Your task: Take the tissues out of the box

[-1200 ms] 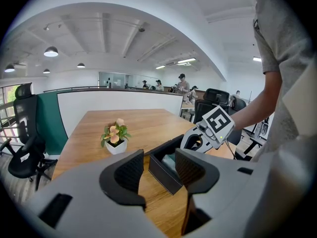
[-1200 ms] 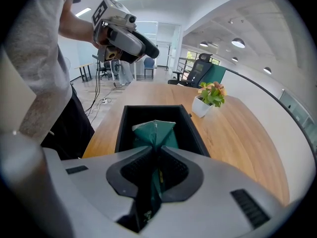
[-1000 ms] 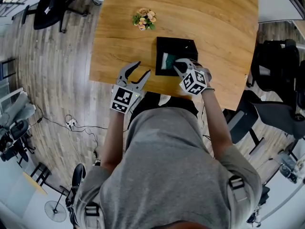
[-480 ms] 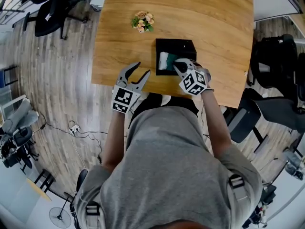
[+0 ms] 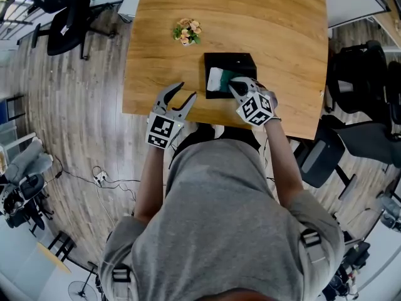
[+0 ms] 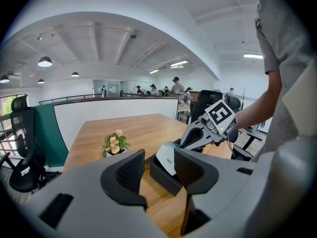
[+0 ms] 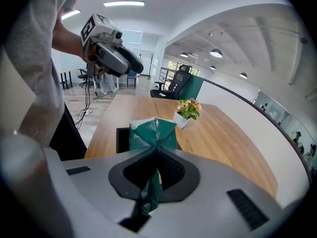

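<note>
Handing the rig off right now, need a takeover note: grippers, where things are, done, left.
Right gripper: shut on the wrapper of the green tissue pack.
Left gripper: open, jaws just eased in slightly, nothing between them; over the near edge of the table, left of the black box.
Tissue pack: tilted up, partly out of the box, lower end still inside.
Done: pack gripped, partway out.
Left: lift it clear and set it on the table.

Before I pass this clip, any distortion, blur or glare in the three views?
Head view: fisheye bows the table edges, lighting even. Left gripper view: black vignetted corners, ceiling lamps bright. Right gripper view: same vignette, tissue pack in focus.
</note>
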A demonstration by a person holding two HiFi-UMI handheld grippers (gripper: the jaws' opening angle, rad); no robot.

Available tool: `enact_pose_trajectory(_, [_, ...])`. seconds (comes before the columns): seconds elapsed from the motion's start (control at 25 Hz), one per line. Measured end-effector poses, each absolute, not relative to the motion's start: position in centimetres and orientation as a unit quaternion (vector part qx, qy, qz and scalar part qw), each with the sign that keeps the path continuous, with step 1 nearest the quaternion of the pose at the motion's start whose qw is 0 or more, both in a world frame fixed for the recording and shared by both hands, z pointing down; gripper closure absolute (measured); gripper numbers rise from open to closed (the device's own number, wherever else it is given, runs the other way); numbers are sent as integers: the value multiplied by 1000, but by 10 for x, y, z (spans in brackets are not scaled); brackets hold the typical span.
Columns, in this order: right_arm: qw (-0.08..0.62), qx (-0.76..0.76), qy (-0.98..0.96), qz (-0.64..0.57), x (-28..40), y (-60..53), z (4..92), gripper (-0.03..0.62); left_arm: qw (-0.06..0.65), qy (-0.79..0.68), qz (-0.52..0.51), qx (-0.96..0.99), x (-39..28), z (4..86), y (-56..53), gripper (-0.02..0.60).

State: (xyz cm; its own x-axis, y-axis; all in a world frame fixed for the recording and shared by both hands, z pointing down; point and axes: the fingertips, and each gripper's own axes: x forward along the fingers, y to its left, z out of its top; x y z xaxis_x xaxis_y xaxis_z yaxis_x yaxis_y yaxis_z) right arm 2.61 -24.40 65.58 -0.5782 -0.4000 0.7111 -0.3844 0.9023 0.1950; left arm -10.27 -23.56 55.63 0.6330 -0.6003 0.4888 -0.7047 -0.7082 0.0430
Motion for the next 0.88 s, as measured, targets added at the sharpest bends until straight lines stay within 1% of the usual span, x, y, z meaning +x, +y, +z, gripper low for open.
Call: enact_pose_trajectory(0.88, [387, 294, -872, -45, 39, -246, 617, 583, 87, -353, 211, 907, -104, 534, -213, 387])
